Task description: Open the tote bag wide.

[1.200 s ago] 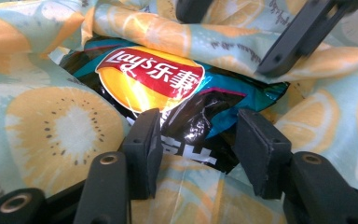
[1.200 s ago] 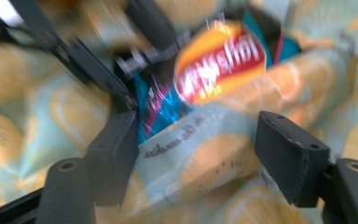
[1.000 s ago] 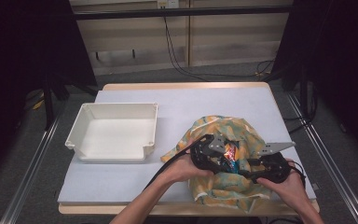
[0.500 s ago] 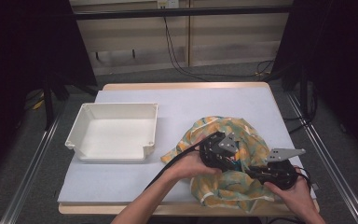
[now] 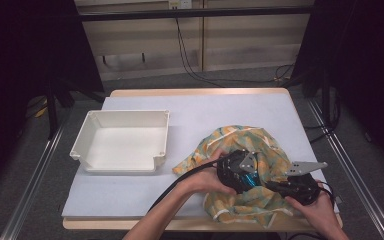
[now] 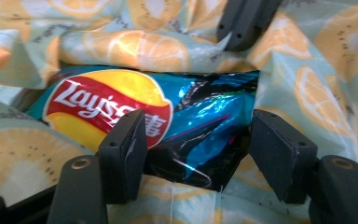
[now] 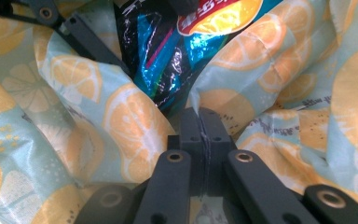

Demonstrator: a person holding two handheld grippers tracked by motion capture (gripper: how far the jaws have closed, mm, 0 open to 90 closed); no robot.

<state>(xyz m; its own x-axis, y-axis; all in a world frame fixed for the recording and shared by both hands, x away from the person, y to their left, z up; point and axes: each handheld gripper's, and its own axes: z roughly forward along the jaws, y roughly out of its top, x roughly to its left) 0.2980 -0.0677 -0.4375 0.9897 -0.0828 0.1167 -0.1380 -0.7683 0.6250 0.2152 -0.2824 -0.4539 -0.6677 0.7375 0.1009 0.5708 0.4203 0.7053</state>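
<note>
The chip bag (image 6: 135, 116) sits right in the mouth of the lemon-print cloth bag (image 5: 260, 150), directly ahead of the left gripper (image 6: 198, 156), its dark crimped end lying between those two jaws. It is a light, puffy foil pack, slick and crackly, and its contents will crush, so a squeeze on the belly looks risky; the flat sealed end nearest the jaws is the place to pinch. Its long axis runs from that near seal away and to the left of the jaws, logo end deeper inside the cloth. The left jaws have just been opening and stand well apart, the seal between them but neither pad pressing on it. The right gripper (image 7: 200, 140) has just been closing, and its jaws are now tight together on a fold of the cloth bag's rim, holding the mouth open just below the chip bag. The cloth is soft and limp and will sag shut if let go. Well off to the left of both grippers, the white tray (image 5: 87, 137) waits on the surface (image 5: 220, 107).
</note>
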